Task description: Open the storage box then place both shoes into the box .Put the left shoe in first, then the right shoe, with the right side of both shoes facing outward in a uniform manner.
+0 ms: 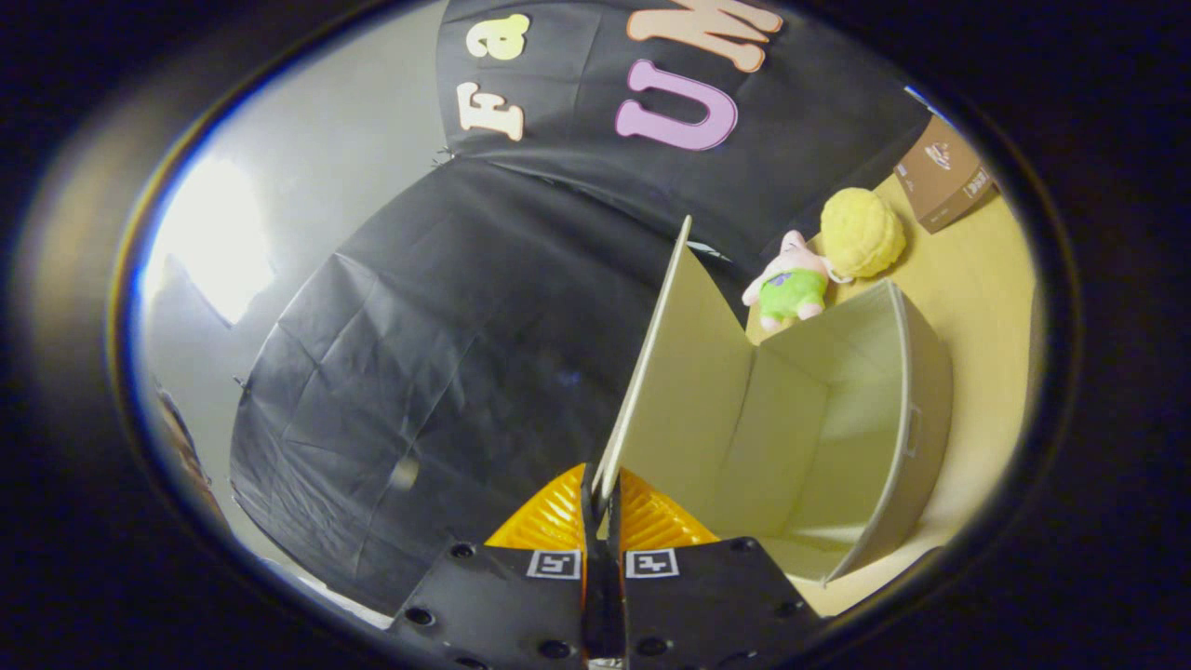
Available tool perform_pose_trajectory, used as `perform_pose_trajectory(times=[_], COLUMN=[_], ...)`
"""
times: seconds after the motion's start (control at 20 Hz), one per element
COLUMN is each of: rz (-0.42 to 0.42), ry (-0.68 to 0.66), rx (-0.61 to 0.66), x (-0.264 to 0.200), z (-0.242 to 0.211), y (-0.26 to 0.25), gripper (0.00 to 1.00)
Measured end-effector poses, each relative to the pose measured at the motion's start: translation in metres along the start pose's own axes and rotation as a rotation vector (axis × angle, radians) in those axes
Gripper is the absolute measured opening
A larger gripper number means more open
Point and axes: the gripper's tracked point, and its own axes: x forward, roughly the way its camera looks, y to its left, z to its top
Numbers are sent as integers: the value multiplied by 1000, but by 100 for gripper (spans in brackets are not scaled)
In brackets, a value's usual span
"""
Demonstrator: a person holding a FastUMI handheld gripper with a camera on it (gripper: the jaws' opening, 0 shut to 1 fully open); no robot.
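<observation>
Storage box [837, 409], pale and open, is seen at about two o'clock from the gripper [602, 489], resting on a tan table [977, 279]. Its lid [670, 372] is raised edge-on, and the lid's lower edge is clamped between the fingers, which are pressed nearly together on it. The box's interior is partly hidden by the lid, and its near corner is cut off. Beyond the box, at one o'clock, a pink and green plush toy [791, 284] and a yellow ball [862, 233] are seen. On the brown carton [944, 177] farther off, printing is visible but too small to be read.
</observation>
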Motion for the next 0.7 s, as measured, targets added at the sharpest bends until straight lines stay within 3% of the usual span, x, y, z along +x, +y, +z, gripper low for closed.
perform_pose_trajectory(times=[0.15,0.4,0.7], rz=[-26,-53,-97], ry=[15,17,106], rx=[3,-113,-190], x=[30,103,187], z=[-11,-39,-93], y=[23,44,34], gripper=[4,4,4])
